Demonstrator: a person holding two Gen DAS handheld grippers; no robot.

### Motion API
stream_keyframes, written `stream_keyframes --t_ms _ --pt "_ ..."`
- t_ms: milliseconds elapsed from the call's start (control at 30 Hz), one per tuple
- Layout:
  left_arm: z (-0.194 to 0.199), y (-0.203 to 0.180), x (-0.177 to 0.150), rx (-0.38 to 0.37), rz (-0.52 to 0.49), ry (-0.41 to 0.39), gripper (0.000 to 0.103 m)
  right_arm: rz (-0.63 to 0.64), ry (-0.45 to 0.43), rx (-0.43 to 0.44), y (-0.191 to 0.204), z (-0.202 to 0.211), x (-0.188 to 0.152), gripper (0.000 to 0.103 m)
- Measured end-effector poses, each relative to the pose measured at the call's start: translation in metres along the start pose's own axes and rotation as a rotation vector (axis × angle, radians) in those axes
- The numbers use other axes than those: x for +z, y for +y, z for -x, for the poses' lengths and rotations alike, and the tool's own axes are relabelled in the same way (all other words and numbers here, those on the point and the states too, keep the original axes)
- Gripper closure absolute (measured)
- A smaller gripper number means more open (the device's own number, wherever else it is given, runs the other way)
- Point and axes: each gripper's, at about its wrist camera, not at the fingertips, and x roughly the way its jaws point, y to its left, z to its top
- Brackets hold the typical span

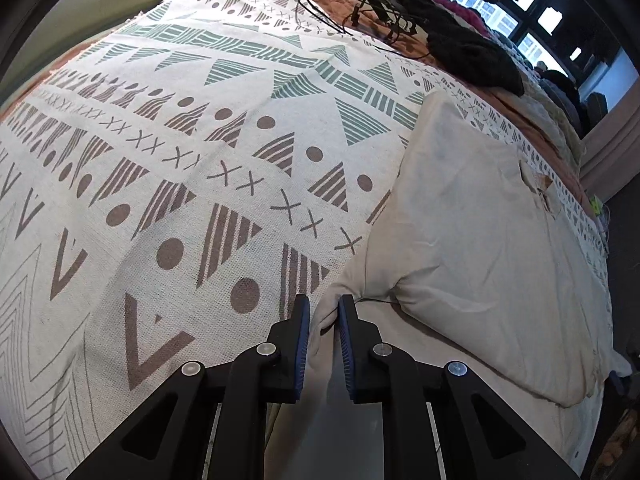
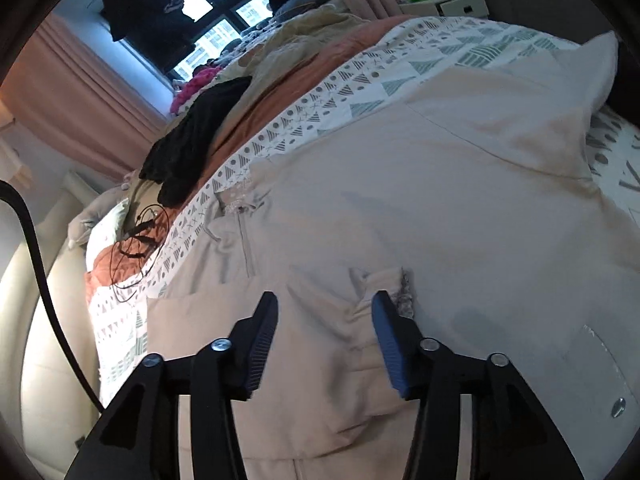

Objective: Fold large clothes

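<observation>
The left gripper (image 1: 324, 312) is pinching the beige garment (image 1: 472, 240) lying on the bed's patterned blanket (image 1: 168, 168); its thin grip is probably risking slippage. The right gripper (image 2: 324, 312) is gaping wide at six o'clock.

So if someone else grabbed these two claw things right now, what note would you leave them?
Left gripper: shut on an edge of the beige garment.
Right gripper: open, over the same garment, gripping nothing.
The garment lies spread on the patterned blanket on the bed; a black garment and cables lie further back.
Done: one edge gripped; how far folded, unclear.
Left: grip with the right, then fold.
</observation>
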Motion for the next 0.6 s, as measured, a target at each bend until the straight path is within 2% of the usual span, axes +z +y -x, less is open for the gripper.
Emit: stream_keyframes --t_ms 33,100,267,400,567,600 --pt "0.001 -0.001 -0.001 -0.001 0.001 0.000 0.087 -0.005 0.006 -0.003 -0.004 0.001 -0.002 0.033" --pt "0.001 -0.001 -0.001 -0.001 0.003 0.001 0.087 -0.032 0.023 -0.005 -0.013 0.004 -0.008 0.028" --pt "0.005 -0.002 -0.001 -0.014 0.011 0.001 0.087 -0.106 0.148 -0.032 -0.034 -0.003 -0.030 0.028" --pt "0.006 -0.003 -0.001 -0.009 0.005 0.004 0.087 -0.147 0.197 -0.031 -0.043 -0.004 -0.041 0.028" --pt "0.005 -0.006 -0.003 0.017 -0.021 -0.005 0.087 -0.178 0.264 0.034 -0.047 -0.022 -0.055 0.029" --pt "0.004 -0.008 -0.003 0.031 -0.035 -0.007 0.087 -0.183 0.272 0.049 -0.047 -0.028 -0.056 0.032"
